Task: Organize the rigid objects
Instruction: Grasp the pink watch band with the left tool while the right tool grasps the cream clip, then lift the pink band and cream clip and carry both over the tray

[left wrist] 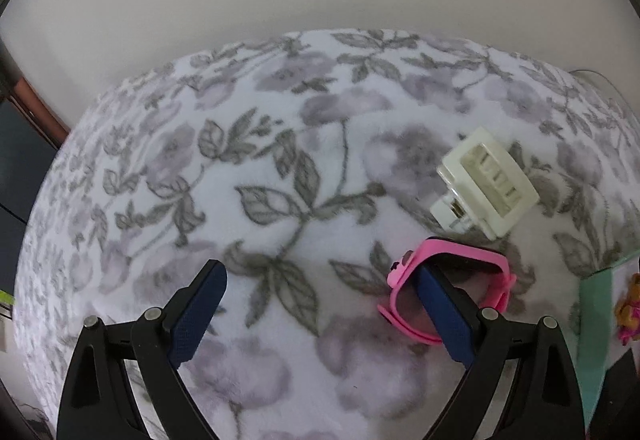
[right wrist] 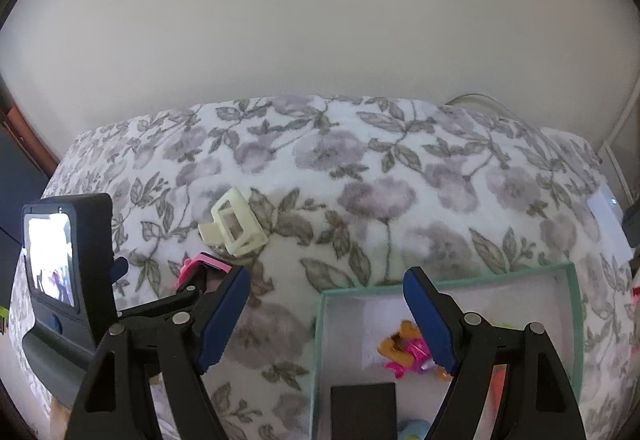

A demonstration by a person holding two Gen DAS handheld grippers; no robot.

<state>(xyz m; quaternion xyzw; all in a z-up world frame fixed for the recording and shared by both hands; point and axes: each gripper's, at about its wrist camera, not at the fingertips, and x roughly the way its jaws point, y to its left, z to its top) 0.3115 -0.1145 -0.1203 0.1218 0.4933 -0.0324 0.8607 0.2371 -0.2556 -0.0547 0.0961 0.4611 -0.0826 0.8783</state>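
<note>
Fleecy white blanket w/ grey-lilac floral print (left wrist: 280,167) covers the surface; plain cream wall behind. Pink plastic kids' wristwatch (left wrist: 460,260) lies at 3 o'clock in left-wrist view, band looped, long axis approx 10-to-4. Left gripper (left wrist: 320,304) spread wide, one finger inside the loop. Right gripper (right wrist: 326,316) wide, holding nothing, over a mint-rimmed box (right wrist: 576,320).

Pink watch (left wrist: 452,280) lies on its side on the floral blanket, strap looped. Just beyond it, a cream hair claw clip (left wrist: 486,181) rests tilted. Right, a mint-rimmed box (right wrist: 574,304) holds small colourful toys (right wrist: 408,350).
</note>
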